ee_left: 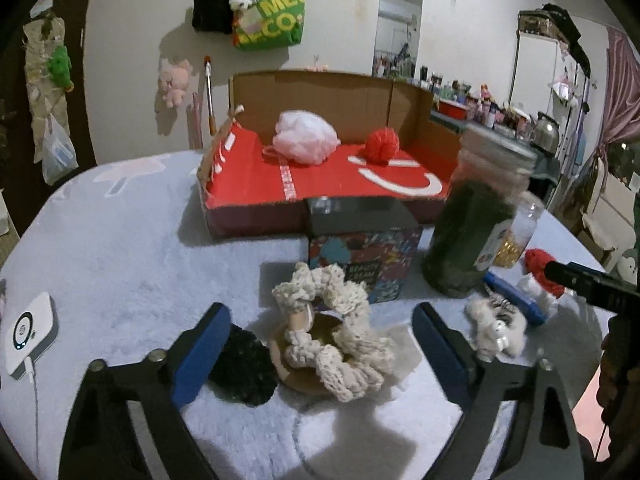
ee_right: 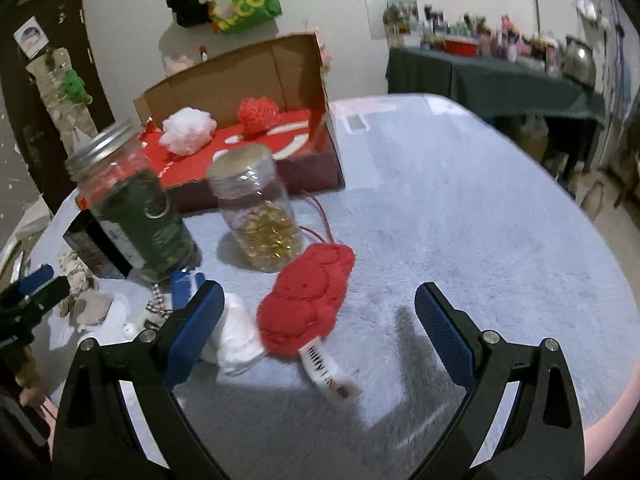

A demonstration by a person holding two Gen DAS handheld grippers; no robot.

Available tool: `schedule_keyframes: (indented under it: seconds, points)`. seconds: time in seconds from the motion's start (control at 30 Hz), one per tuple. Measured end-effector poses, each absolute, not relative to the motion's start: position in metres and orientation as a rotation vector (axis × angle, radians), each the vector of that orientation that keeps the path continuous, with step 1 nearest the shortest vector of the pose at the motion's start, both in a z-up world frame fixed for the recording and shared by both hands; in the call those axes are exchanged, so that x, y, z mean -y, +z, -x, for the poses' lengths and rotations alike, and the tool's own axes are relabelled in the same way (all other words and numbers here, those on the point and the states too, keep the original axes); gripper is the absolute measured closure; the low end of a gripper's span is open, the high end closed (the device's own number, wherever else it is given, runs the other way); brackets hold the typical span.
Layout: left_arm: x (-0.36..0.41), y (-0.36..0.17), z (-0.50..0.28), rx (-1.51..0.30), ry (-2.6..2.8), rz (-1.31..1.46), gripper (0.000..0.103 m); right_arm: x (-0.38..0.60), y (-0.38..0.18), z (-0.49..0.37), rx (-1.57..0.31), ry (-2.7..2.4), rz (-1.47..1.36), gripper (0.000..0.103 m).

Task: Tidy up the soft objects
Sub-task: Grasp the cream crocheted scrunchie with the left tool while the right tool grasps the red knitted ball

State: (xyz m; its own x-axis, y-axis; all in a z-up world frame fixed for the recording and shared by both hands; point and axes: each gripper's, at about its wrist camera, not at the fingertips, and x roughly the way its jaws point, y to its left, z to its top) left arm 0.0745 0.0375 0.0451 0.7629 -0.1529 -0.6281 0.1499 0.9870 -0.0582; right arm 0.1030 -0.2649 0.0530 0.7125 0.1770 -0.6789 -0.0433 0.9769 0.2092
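Observation:
A cream crocheted scrunchie [ee_left: 336,332] lies on a brown card on the table, between the open fingers of my left gripper [ee_left: 322,340]. A black fuzzy scrunchie [ee_left: 244,368] lies beside the left finger. A white furry item [ee_left: 496,324] lies to the right. A red knitted soft toy [ee_right: 308,300] with a white tag lies ahead of my open, empty right gripper [ee_right: 320,328], and a white soft piece [ee_right: 236,336] rests by its left finger. The red cardboard box [ee_left: 320,184] holds a pink bath pouf [ee_left: 306,138] and a red yarn ball [ee_left: 382,144].
A dark green jar [ee_left: 472,224], a clear jar of gold capsules [ee_right: 260,216] and a patterned box [ee_left: 360,248] stand mid-table. A blue item [ee_left: 516,296] lies near the jars. A white device [ee_left: 30,332] sits at the left edge. A cluttered shelf table [ee_right: 500,64] stands behind.

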Motion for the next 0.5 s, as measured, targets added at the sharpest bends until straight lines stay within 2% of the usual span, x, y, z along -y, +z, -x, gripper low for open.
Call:
schedule_keyframes:
  seconds: [0.13,0.2,0.27,0.3,0.33,0.5]
  points:
    - [-0.040,0.041,-0.079,-0.703,-0.164,-0.006,0.034,0.271,0.042,-0.113,-0.826,0.160,-0.236,0.029]
    - [-0.041,0.042,-0.080,-0.705,-0.175,-0.002,0.053,0.272,0.041,-0.113,-0.826,0.169,-0.233,0.038]
    - [-0.040,0.043,-0.080,-0.709,-0.183,-0.006,0.058,0.273,0.042,-0.114,-0.833,0.223,-0.256,0.060]
    - [-0.040,0.044,-0.080,-0.707,-0.186,-0.010,0.067,0.273,0.042,-0.114,-0.840,0.249,-0.273,0.061]
    - [-0.040,0.045,-0.079,-0.708,-0.189,-0.014,0.071,0.271,0.043,-0.113,-0.843,0.250,-0.267,0.061]
    - [-0.039,0.056,-0.072,-0.689,-0.222,0.006,0.073,0.271,0.054,-0.103,-0.787,0.263,-0.270,0.064]
